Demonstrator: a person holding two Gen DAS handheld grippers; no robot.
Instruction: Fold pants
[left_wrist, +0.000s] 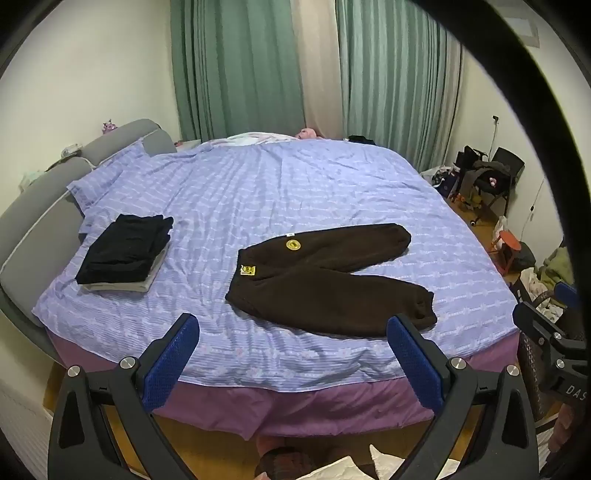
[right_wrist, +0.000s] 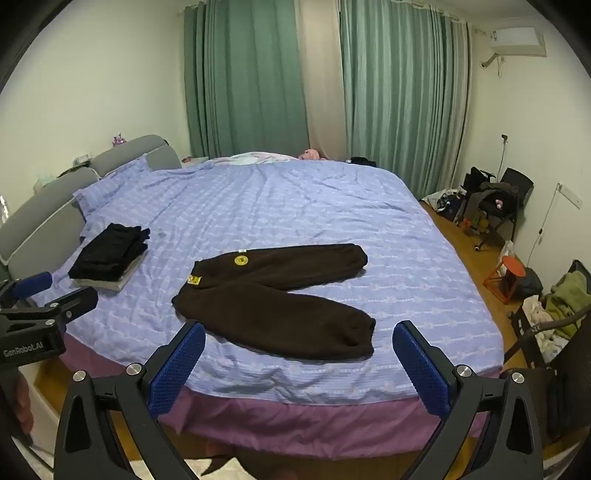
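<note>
Pants of dark brown fleece lie spread flat on the bed, and everything else places itself around them. Their waistband points toward the headboard, with a round yellow patch and a square yellow label showing near that end, while the two legs splay apart toward the side of the room where the chair stands. The nearer leg ends in a gathered cuff close to the bed's front edge. Beyond the waistband, well apart from the pants and close to the headboard, sits a stack of folded clothes, black on top with lighter pieces beneath. Green curtains hang behind the far side of the bed. The left gripper hovers in front of the pants over the bed's near edge, its blue-padded fingers spread wide with nothing between them. The right gripper hovers likewise on the near side of the pants, its fingers also wide apart and holding nothing; neither touches the fabric. An orange stool stands on the wooden floor past the leg ends.
</note>
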